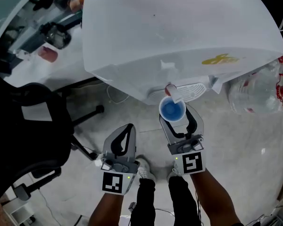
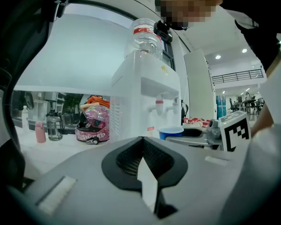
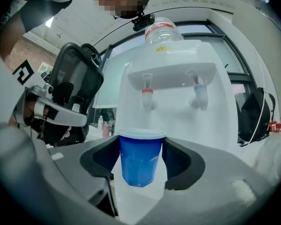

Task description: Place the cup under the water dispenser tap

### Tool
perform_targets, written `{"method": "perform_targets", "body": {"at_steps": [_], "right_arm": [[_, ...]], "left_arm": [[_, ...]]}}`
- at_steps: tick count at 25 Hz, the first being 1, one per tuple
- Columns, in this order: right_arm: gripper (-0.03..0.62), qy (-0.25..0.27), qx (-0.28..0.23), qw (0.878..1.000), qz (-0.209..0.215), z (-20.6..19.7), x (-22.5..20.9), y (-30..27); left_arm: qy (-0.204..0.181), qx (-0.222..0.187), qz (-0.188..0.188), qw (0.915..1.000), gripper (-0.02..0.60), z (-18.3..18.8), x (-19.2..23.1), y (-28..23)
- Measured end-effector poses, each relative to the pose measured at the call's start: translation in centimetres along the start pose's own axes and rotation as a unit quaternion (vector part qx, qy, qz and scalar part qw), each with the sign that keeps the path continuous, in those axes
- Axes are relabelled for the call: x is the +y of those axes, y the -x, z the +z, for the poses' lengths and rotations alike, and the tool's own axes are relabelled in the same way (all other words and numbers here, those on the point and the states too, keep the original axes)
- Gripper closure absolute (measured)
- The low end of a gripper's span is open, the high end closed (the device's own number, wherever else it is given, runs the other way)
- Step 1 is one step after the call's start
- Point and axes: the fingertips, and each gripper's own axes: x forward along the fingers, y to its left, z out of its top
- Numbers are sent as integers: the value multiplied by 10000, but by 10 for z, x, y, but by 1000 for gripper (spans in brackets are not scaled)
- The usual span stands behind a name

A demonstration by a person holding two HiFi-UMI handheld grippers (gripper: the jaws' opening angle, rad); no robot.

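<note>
A blue cup [image 1: 172,110] with a white rim is held upright between the jaws of my right gripper [image 1: 177,113], just in front of the white water dispenser [image 1: 179,36]. In the right gripper view the cup [image 3: 140,159] hangs below and in front of the red tap [image 3: 147,97], with the blue tap [image 3: 200,95] to its right. The red tap [image 1: 171,91] lies just beyond the cup's rim, beside the drip tray [image 1: 194,91]. My left gripper [image 1: 128,128] is to the left, lower, shut and empty; its tips [image 2: 141,138] touch.
A black office chair [image 1: 33,121] stands at the left. A desk with a pink helmet [image 2: 91,125] and a jug [image 2: 54,125] is beyond it. A clear plastic bundle with red print [image 1: 259,91] lies right of the dispenser. The person's shoes [image 1: 144,171] are on the pale floor.
</note>
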Motion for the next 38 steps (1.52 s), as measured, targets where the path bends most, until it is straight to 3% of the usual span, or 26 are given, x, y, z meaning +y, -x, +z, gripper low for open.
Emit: {"method": "perform_targets", "body": {"at_steps": [12,16,24,27,32,36,38], "right_arm": [[313,172,32,9996,-217,-43,-5,-41],[312,577,531,9969,-64,-66,-5,-39],[304,518,925,9943,-97,-75,-6,-37],[217,419,996,9941,-67,-80,-5,-37],[215,504,923,9944,-54,-63,-2,-18],[229,-79,575,9980,-269,-13,1,6],[268,-235,429,9984,-286,20,6,19]], "left_arm": [[21,174,-116,9998,565,-22,7,3],[22,192,-114,9997,565,-23,9,0],[143,266,-151,9994,565,-26,4,-1],[175,272,-143,9994,565,-25,4,-1],[175,351,-113,9992,565,-20,4,3],[230,394,-102,9989,565,-4,0,9],[322,439,-76,9985,565,9,-4,12]]}}
